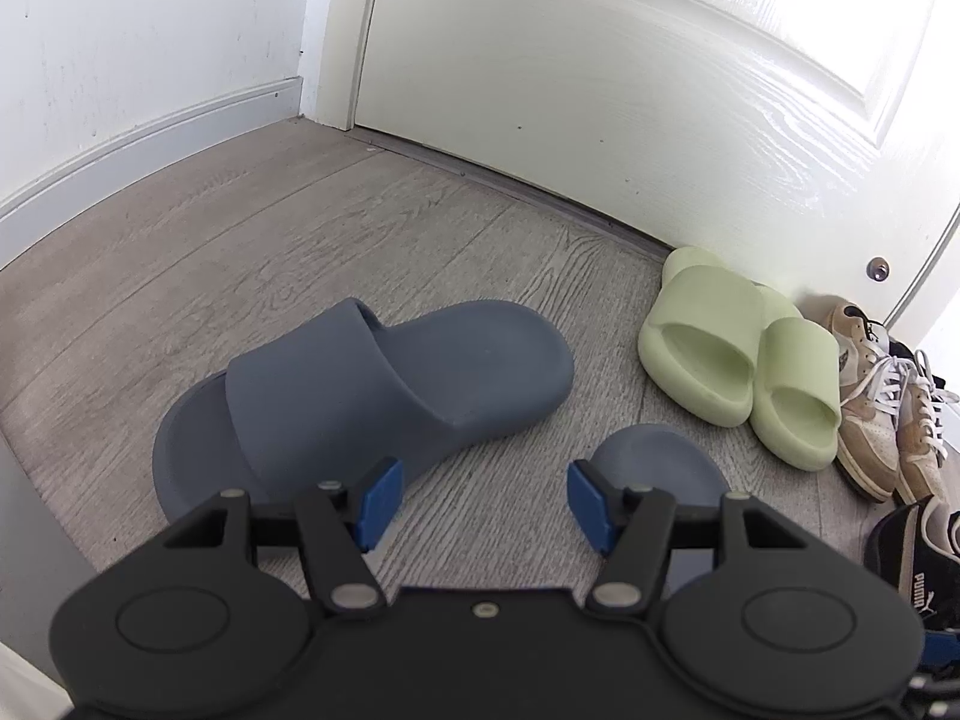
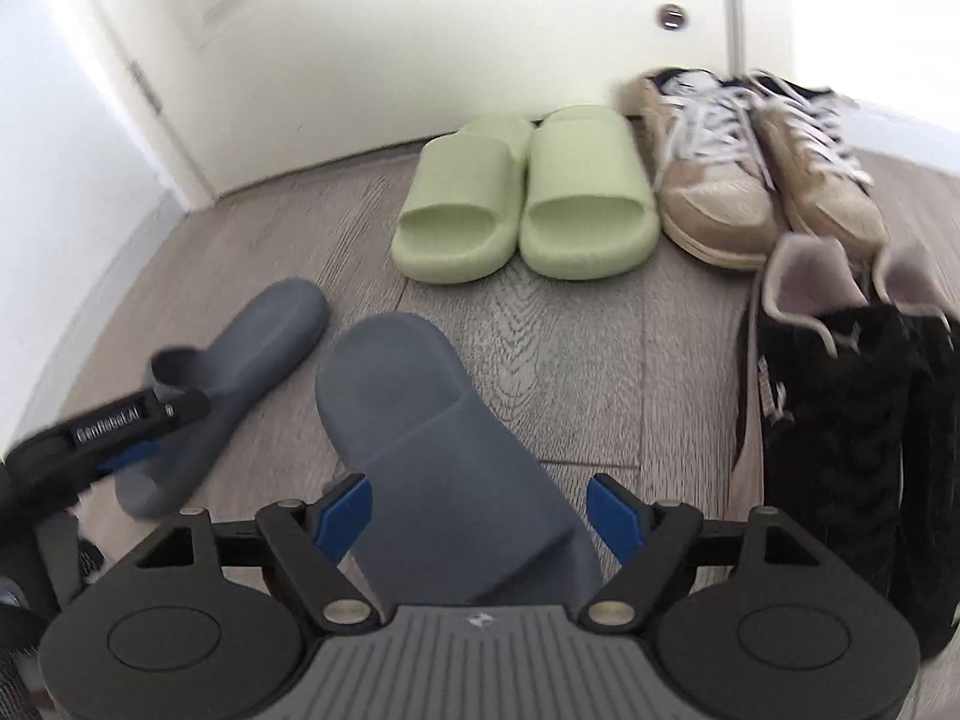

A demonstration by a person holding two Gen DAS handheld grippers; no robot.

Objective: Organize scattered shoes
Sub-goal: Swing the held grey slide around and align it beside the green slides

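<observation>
The right gripper (image 2: 477, 513) is spread wide around 1 blue slipper (image 2: 420, 420), not squeezing it. The left gripper (image 1: 480, 501) is spread too, holding nothing, above the floor (image 1: 372, 228).

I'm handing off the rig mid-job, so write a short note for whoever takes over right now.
Left gripper: open, empty, by the left blue slide.
Right gripper: open, straddling the right blue slide; pads not pressing.
Done: green slides, tan sneakers paired by the door; black sneakers side by side in front of the tan pair.
Left: the blue slides lie apart at different angles; pair them beside the green ones.
</observation>
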